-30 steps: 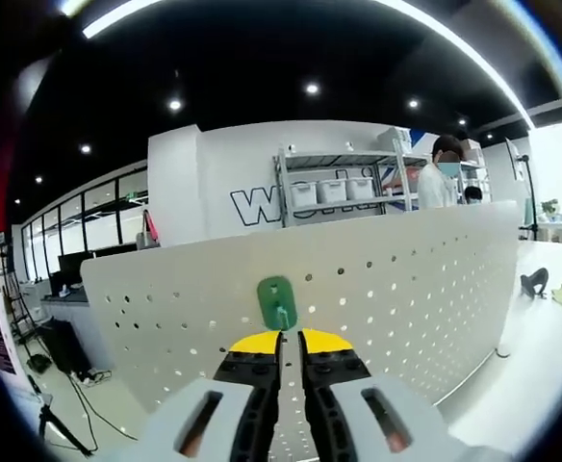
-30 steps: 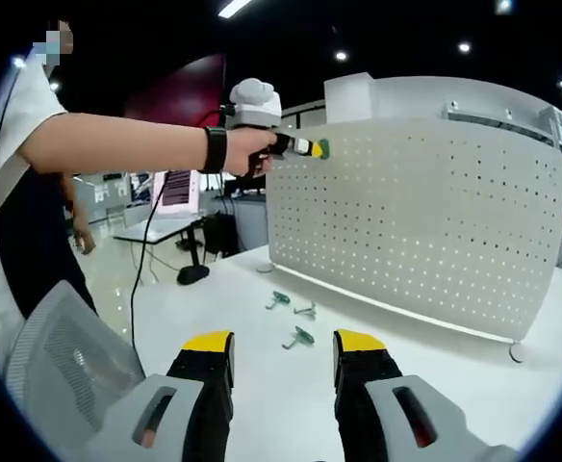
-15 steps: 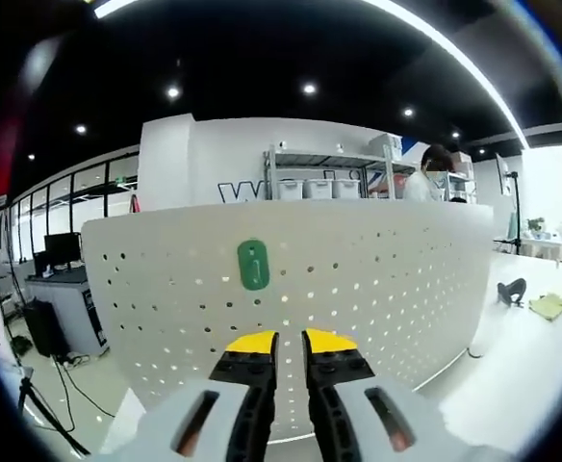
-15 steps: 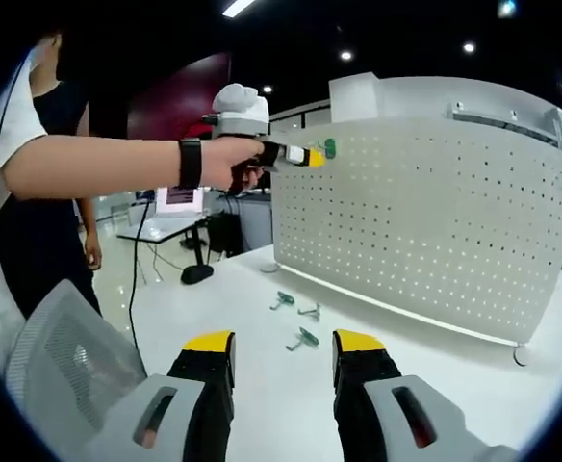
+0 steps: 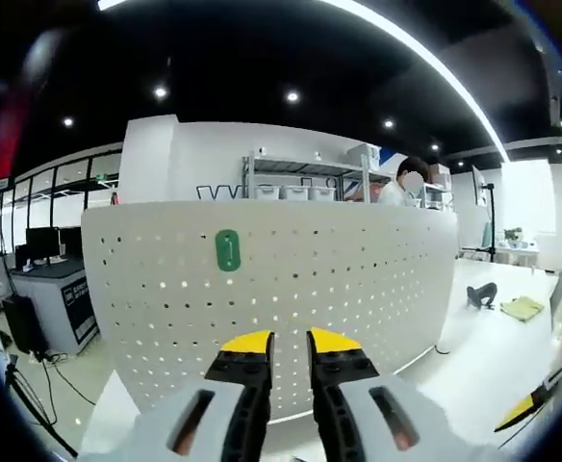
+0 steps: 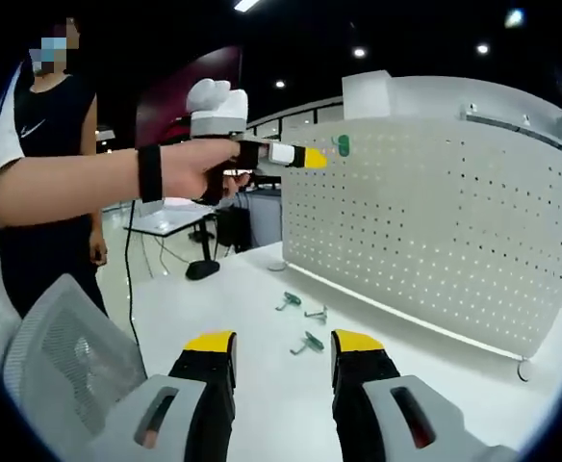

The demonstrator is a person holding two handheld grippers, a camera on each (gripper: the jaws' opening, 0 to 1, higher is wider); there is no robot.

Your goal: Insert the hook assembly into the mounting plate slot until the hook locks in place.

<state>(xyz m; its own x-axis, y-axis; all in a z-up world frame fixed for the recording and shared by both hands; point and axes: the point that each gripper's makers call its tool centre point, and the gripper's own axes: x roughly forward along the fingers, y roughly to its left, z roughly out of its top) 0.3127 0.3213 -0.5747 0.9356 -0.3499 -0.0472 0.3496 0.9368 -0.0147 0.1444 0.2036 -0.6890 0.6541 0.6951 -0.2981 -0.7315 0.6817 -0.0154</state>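
The left gripper (image 5: 279, 339) has let go of the green hook (image 5: 227, 249) and pulled back, jaws slightly apart and empty; the hook now hangs alone near the top of the white pegboard (image 5: 358, 279), apparently seated. The right gripper (image 6: 282, 340) hovers wide open above three spare hooks (image 6: 305, 316) on the table (image 6: 262, 385); nothing blocks the board.

The left gripper (image 6: 310, 157) was held high on an outstretched arm (image 6: 79, 178), level, its yellow-tipped jaws slightly parted and empty. The right gripper (image 6: 283, 345) sat low, jaws spread wide, holding nothing.
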